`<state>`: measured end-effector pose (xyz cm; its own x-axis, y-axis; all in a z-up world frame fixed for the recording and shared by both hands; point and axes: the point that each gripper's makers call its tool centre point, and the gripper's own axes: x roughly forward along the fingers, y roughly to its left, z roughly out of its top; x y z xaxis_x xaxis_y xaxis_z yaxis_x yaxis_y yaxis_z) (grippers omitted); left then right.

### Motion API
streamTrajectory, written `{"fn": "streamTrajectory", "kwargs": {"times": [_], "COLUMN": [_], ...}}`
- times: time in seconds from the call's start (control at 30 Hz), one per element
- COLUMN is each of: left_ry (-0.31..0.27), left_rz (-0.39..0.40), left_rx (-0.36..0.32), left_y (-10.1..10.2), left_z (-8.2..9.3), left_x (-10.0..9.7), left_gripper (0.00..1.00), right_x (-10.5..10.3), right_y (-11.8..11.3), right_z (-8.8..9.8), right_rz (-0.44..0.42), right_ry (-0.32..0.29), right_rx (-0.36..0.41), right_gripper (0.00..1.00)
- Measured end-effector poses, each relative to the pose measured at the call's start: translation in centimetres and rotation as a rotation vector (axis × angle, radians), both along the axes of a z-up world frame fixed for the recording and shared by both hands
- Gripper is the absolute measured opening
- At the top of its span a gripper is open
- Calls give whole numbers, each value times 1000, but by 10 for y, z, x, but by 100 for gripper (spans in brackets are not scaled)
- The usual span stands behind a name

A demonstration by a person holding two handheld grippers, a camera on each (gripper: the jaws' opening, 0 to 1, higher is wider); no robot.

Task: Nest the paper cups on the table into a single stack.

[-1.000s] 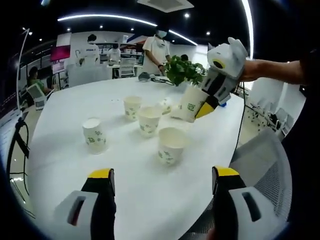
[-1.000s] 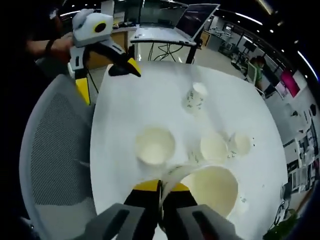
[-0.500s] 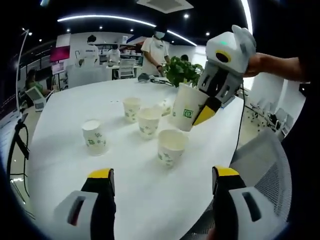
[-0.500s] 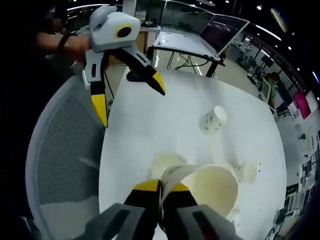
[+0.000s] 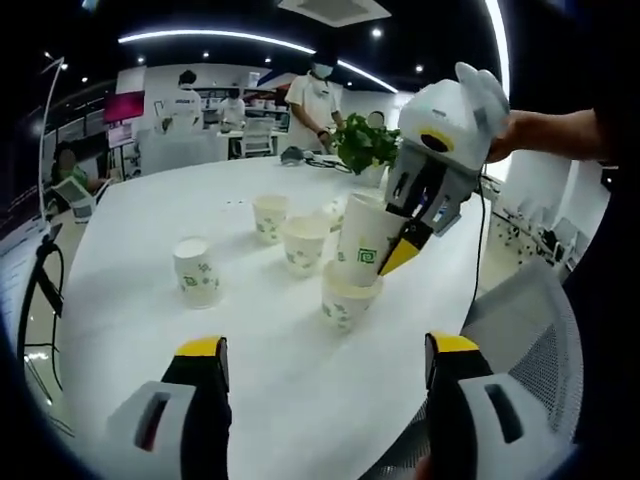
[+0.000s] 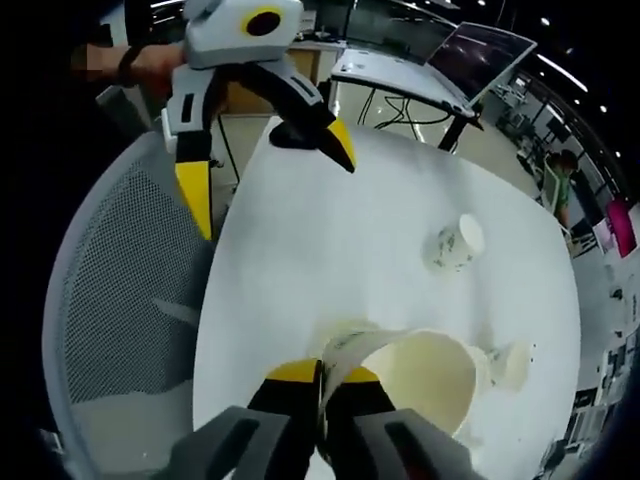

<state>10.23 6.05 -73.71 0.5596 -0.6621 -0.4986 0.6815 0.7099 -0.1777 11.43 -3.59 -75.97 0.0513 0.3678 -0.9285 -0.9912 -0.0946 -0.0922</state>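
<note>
Right gripper view: right gripper (image 6: 322, 385) pinching cup (image 6: 425, 375).

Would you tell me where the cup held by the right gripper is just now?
In the left gripper view, the held cup sits right of centre, pinched by the right gripper, its base entering the nearest table cup.

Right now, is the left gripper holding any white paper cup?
No, the left gripper stands open and empty, its jaws wide apart over the white table.
</note>
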Motion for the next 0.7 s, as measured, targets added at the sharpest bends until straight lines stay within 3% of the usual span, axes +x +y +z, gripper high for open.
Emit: {"fn": "streamTrajectory", "kwargs": {"times": [0.37,0.7], "left_ry": [7,9], "left_rz": [2,4], "left_rx": [1,1], "left_y": [3,4], "left_z": [-4,-6], "left_x": [2,2], "left_gripper": [79,79], "right_x": [1,-6], "right_y": [-4,-1], "right_z": [-10,-8], "right_rz": [14,21], "right_ry": [9,9], "right_rx": [-30,-36], "right_gripper": [0,0]}}
